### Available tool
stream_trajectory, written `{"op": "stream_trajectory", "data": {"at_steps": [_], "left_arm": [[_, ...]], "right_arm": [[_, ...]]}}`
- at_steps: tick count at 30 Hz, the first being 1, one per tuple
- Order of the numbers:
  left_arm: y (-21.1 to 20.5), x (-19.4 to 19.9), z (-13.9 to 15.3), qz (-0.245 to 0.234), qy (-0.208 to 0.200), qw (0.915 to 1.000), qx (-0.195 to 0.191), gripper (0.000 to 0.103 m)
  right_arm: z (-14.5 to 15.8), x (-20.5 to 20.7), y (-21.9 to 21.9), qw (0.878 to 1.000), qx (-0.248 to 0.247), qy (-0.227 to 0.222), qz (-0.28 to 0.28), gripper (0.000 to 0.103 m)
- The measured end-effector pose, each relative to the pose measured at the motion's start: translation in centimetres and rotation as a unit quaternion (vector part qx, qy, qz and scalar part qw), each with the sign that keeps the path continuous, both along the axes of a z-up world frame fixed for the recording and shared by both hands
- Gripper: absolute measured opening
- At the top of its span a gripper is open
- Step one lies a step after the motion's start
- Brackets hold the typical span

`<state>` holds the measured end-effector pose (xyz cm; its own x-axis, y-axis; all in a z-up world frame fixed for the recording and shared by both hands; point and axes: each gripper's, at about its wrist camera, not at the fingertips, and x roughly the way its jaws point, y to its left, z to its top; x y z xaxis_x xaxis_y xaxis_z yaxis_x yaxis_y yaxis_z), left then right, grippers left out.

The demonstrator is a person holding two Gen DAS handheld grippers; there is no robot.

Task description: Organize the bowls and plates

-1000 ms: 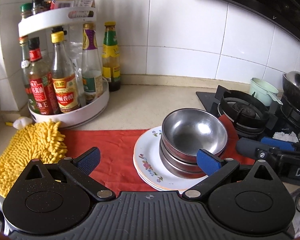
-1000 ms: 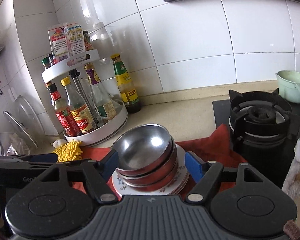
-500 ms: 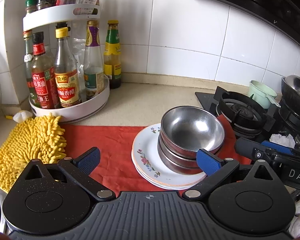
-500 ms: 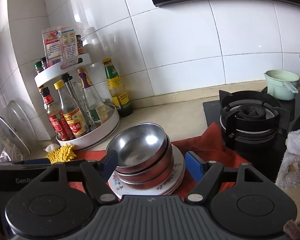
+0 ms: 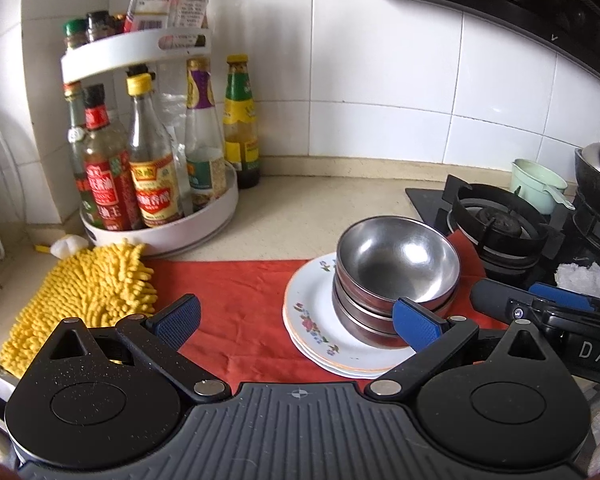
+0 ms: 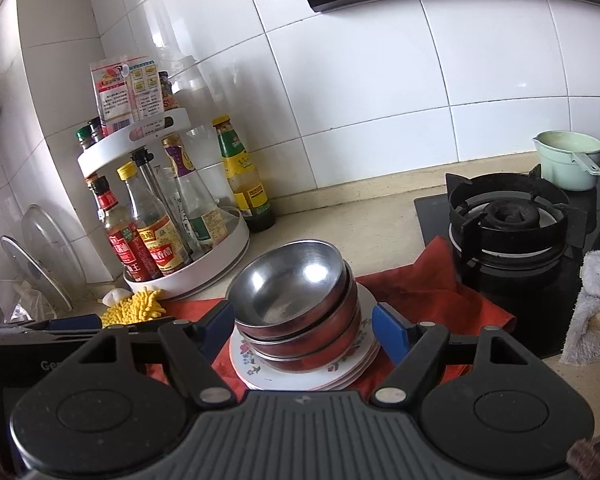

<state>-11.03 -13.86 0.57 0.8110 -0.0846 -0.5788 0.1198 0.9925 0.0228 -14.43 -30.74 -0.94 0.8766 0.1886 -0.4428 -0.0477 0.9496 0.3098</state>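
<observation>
Left to right: yellow mitt [image 5: 80,292] and bottle carousel [image 5: 160,216] sit at the worktop's [image 5: 308,216] left. Left hand-held gripper [image 5: 296,316] spread wide, nothing in it, over the red cloth [image 5: 240,300]. Steel bowls [image 6: 296,300] nest in a stack on floral plates [image 6: 260,376] on that cloth, beside the burner [image 6: 508,216]. Right hand-held gripper [image 6: 300,330] straddles the stack, pads clear of it, released. Risks: closing on the top bowl's curved wall could slip, or drag the nested bowls and tilt the plates.
</observation>
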Motion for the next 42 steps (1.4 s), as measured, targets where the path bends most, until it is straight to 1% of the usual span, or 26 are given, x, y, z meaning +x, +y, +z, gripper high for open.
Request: {"op": "stream_trajectory", "data": {"at_steps": [7,10,15,19,26,38,42], "left_arm": [[0.2,-1.2,0.8,0.016,-0.024,0.9996,0.007,0.103],[0.3,-1.5,0.9,0.015,-0.031,0.9994,0.009,0.103],[0.8,-1.3,0.6,0.008,-0.017,0.9998,-0.010,0.103],[0.8,-1.4,0.5,0.007,-0.018,0.9997,-0.014,0.103],[0.8,-1.0,0.1,0.003,-0.001,0.9995,-0.031,0.103],[0.7,-0.6,-0.6,0.000,0.020,0.9991,-0.037,0.103],[0.2,-0.6,-1.1,-0.006,0.029,0.9992,-0.027,0.103]], "right_arm": [[0.6,-0.3,0.4,1.000,-0.001,-0.012,0.014,0.072],[0.8,-0.4,0.5,1.000,-0.004,-0.016,0.018,0.072],[0.9,-0.5,0.5,1.000,-0.006,-0.016,0.024,0.072],[0.8,-0.5,0.5,1.000,-0.006,-0.014,0.026,0.072],[0.8,-0.4,0.4,1.000,-0.009,-0.010,0.024,0.072],[0.4,-0.3,0.5,1.000,-0.015,0.006,0.021,0.072],[0.2,-0.5,0.5,1.000,-0.017,0.015,0.018,0.072]]}}
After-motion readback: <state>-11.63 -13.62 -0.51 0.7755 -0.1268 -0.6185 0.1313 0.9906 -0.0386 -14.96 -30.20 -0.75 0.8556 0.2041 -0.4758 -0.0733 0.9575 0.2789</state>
